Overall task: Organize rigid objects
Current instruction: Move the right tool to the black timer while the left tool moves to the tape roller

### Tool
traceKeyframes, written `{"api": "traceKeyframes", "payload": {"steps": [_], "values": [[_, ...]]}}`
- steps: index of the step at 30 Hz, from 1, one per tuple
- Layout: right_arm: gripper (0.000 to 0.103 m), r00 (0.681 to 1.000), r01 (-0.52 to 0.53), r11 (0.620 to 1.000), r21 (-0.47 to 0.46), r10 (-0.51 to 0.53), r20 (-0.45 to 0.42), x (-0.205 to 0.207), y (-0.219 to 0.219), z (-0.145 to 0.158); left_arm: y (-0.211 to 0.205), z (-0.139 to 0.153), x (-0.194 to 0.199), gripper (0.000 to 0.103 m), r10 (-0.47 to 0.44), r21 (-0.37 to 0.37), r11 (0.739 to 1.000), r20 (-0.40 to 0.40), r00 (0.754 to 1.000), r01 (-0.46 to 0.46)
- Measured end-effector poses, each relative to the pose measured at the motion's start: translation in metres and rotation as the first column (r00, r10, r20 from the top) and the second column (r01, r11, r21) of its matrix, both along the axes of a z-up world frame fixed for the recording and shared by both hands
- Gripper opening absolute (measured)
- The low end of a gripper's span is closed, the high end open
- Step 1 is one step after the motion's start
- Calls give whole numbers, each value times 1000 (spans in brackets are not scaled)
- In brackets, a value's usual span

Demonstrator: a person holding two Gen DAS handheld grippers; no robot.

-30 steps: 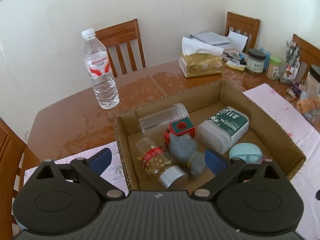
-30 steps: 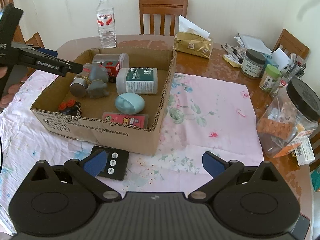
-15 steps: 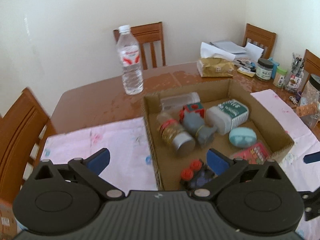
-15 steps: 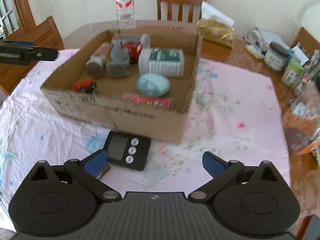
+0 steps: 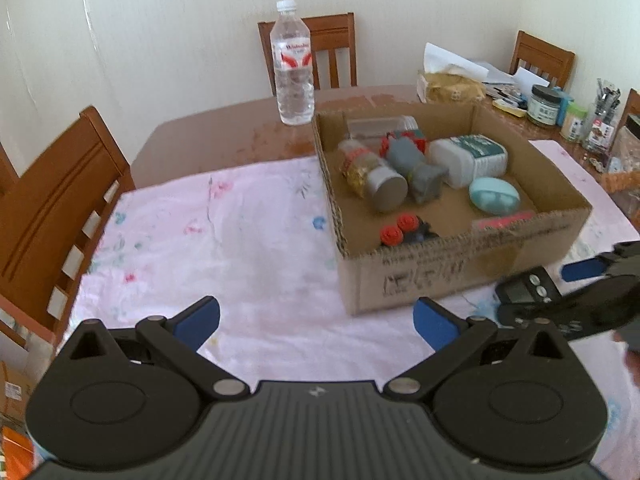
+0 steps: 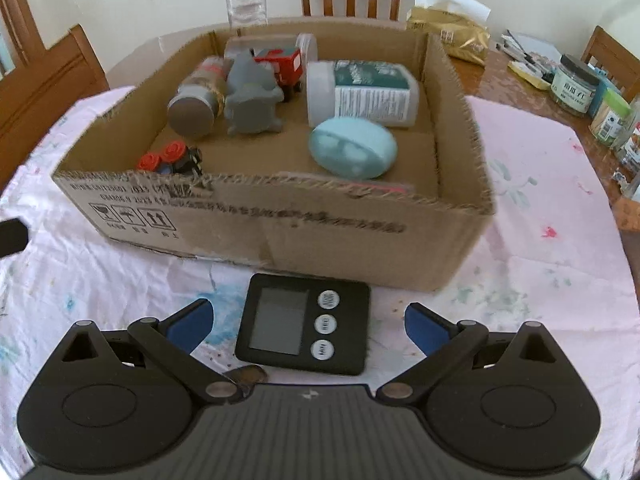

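Both tools stand spread with nothing between their blue pads: the right gripper (image 6: 307, 320) straddles a black square digital timer (image 6: 303, 323) lying on the pink floral tablecloth (image 6: 532, 248) just before the open brown cardboard box (image 6: 280, 224), without touching it; the left gripper (image 5: 316, 318) hovers over bare cloth beside the box. Inside the box lie a white bottle with a green label reading "MEDICAL" (image 5: 470, 158), a silver-capped jar of golden contents (image 5: 370, 174), a grey rubbery figure (image 6: 250, 98), a red toy block (image 6: 282, 66), a clear plastic jar (image 5: 380, 126), a pale blue oval case (image 6: 354, 147), a small toy with red wheels (image 6: 172, 156) and a flat pink packet (image 5: 502, 222). Black print on the box front is too blurred to read.
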State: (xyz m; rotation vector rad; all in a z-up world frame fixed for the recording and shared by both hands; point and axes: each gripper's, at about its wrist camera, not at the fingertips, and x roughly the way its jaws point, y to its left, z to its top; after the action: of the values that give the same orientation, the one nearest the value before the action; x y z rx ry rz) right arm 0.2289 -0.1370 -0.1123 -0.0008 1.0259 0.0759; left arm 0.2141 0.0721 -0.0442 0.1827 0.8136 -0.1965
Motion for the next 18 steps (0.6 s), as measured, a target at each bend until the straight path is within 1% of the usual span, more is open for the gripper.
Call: {"api": "traceKeyframes", "payload": {"steps": [2, 3, 7, 11, 14, 18], "values": [[103, 1000, 15, 999, -47, -15, 3, 0, 4, -6, 1, -1, -4, 102, -4, -6, 1000, -3, 1000, 4], [103, 1000, 17, 998, -57, -16, 19, -2, 5, -6, 1, -1, -5, 102, -6, -8, 1000, -5, 1000, 6], [103, 999, 46, 998, -52, -45, 21, -3, -5, -6, -1, -3, -10, 102, -7, -19, 1000, -21, 1000, 6], [103, 998, 69, 996, -53, -68, 12, -5, -23, -6, -10, -5, -15, 102, -27, -36, 999, -32, 999, 26], [103, 998, 55, 997, -52, -55, 6, -6, -34, -5, -22, -8, -20, 102, -45, -50, 998, -43, 998, 43], [103, 1000, 14, 999, -50, -15, -8, -7, -45, -4, -41, -18, -29, 102, -91, -74, 994, -92, 992, 84]]}}
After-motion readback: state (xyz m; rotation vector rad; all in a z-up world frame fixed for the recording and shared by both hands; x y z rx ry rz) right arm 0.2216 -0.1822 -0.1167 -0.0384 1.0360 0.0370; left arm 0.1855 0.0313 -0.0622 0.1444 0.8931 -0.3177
